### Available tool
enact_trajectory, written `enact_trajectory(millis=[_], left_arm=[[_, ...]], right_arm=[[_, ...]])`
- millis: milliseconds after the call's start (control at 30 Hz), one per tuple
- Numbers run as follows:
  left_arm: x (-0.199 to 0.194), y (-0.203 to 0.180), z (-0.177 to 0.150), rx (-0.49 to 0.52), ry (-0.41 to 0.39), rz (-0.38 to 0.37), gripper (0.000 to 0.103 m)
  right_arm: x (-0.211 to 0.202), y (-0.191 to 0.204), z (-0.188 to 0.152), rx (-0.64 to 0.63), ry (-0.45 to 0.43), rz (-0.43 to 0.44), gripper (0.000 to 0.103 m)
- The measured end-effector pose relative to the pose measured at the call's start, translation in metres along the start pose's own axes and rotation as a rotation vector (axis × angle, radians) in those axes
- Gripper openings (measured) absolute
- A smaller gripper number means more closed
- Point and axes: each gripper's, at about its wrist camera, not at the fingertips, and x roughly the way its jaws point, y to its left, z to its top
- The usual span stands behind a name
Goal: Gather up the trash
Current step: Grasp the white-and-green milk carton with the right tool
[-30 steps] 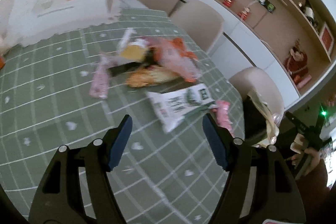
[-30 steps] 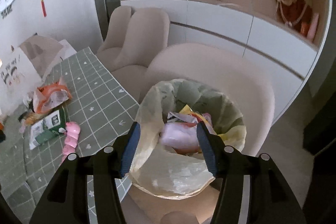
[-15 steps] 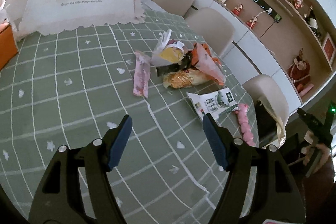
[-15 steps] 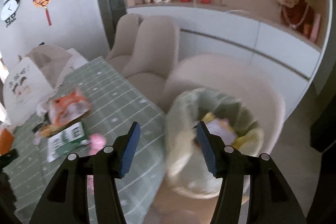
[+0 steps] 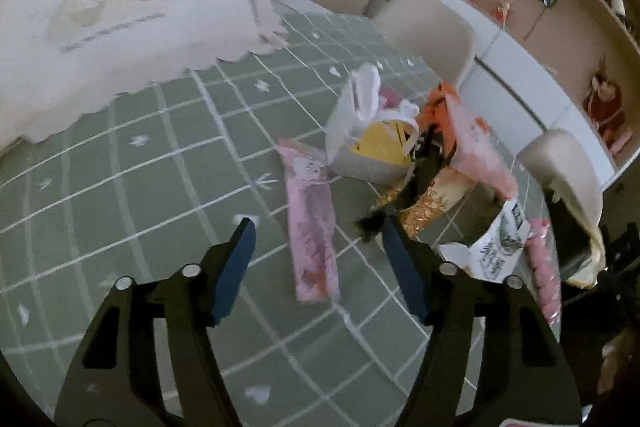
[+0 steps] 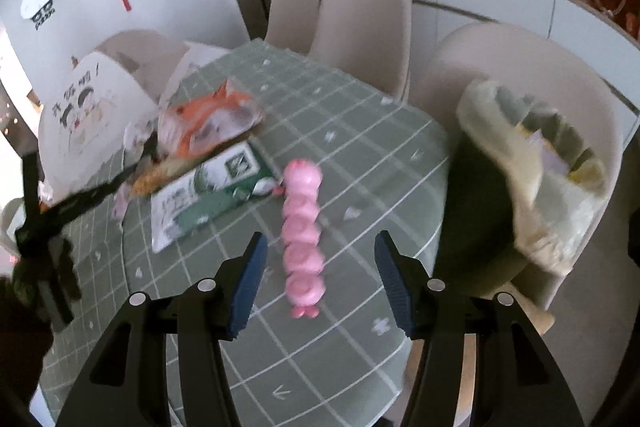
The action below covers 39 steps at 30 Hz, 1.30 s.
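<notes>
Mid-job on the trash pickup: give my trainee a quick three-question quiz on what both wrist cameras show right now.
1. True or false: the right gripper is clamped on the pink bubble strip.
2. Which item lies between the left gripper fingers' line of sight?
A. orange bag
B. pink flat wrapper
C. green-and-white packet
3. Fill in: the lined trash bin sits on a ____ beside the table.

Key: 1 false, the jaws stand open above it. 2 B. 3 chair.

No legible text (print blurred)
</notes>
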Motion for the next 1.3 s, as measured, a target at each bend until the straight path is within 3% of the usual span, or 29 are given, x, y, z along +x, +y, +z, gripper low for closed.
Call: enact_trajectory(millis=[167,233,300,600,767,833,900,967,1133,1300], left_arm=[[0.020,-0.007,0.003,0.027,0.010,0.041,0.047],[0.024,-0.008,0.002,0.038,0.022,0.050,0.037],[0.024,-0.008,-0.001,0.046,0.026,0.065,0.016],[-0.029,-0.006,-0.039,-0.064,0.037,-0.035,0.015],[-0.051,-0.005,-0.071,-0.098,0.045,-0.051,0.016],[-0.055,-0.005,-0.083,-0.116,0.057,-0.065,0.021],[-0.059,-0.003,-0.094,-0.138,0.069,-0.086,0.033],[-0.062,-0.001,-0.098,-0.147,0.073,-0.094,0.034],[-0.077,0.000,-0.102,-0.135,0.050,-0.077,0.039],[-0.086,0.005,-0.101,-0.138,0.032,-0.092,0.043]], right_arm=[[0.009,0.006,-0.011,-0.021,0.039,-0.013,0.053],[0.012,0.007,-0.012,-0.034,0.049,-0.019,0.053],[0.015,0.011,-0.012,-0.035,0.055,-0.011,0.053],[0.039,0.058,-0.002,-0.101,0.078,0.079,0.053],[0.059,0.106,0.003,-0.120,0.074,0.134,0.053],[0.066,0.123,0.003,-0.114,0.069,0.143,0.053],[0.076,0.139,0.002,-0.108,0.077,0.147,0.053],[0.086,0.148,0.000,-0.085,0.101,0.150,0.053],[0.092,0.140,-0.011,-0.065,0.115,0.045,0.050],[0.085,0.095,-0.021,-0.021,0.128,-0.080,0.050]])
